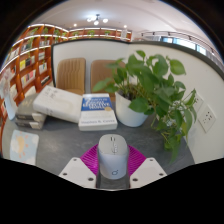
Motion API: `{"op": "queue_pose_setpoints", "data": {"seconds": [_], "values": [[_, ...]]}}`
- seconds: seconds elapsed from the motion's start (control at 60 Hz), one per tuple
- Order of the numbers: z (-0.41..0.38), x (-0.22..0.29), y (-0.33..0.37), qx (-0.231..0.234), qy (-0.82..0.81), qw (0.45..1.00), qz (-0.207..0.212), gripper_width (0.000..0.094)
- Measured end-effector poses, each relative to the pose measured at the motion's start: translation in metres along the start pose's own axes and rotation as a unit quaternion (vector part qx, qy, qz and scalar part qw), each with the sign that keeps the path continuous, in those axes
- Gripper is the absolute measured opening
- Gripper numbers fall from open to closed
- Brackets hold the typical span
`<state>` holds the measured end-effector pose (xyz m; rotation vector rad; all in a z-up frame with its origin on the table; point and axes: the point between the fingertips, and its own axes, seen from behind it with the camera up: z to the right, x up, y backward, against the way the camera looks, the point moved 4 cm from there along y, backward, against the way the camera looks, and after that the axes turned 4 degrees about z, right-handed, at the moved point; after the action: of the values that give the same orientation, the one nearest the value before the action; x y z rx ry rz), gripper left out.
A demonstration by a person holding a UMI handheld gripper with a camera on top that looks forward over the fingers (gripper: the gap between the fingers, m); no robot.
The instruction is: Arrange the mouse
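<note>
Bookshelves (30, 62) line the wall at ten o'clock of a bright reading room, two wooden chairs (72, 72) standing behind a grey table (60, 140) at twelve, ceiling lights (97, 18) glowing overhead and windows (175, 40) at two o'clock.

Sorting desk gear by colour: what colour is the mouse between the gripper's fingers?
Light grey or white, seen in the gripper view: the mouse sits between the fingers.
</note>
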<state>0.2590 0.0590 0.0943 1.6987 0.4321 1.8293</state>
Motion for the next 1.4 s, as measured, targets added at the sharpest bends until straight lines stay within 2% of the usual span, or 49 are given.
{"op": "queue_pose_setpoints", "data": {"seconds": [0.217, 0.3, 0.383, 0.533, 0.6, 0.8, 0.967, 1.067, 1.217, 1.317, 1.35, 1.4], "values": [[-0.117, 0.133, 0.113, 0.009, -0.024, 0.992, 0.127, 0.0336], [-0.167, 0.160, 0.143, 0.024, -0.023, 0.987, 0.156, 0.0339], [-0.219, 0.170, 0.155, 0.052, -0.015, 0.984, 0.168, 0.0340], [-0.305, 0.129, 0.132, 0.093, 0.003, 0.988, 0.122, 0.0337], [-0.341, 0.088, 0.111, 0.098, 0.008, 0.991, 0.093, 0.0338], [-0.382, -0.016, 0.049, 0.108, 0.015, 0.994, -0.006, 0.0338], [-0.394, -0.057, 0.035, 0.109, 0.011, 0.993, -0.044, 0.0364], [-0.394, -0.058, 0.034, 0.104, 0.021, 0.994, -0.028, 0.0406], [-0.396, -0.061, 0.034, 0.108, 0.010, 0.993, -0.040, 0.0541], [-0.392, -0.060, 0.042, 0.108, -0.006, 0.992, -0.065, 0.0800], [-0.389, -0.054, 0.047, 0.109, -0.009, 0.992, -0.062, 0.0828], [-0.384, -0.041, 0.059, 0.112, -0.013, 0.992, -0.048, 0.0823]]}}
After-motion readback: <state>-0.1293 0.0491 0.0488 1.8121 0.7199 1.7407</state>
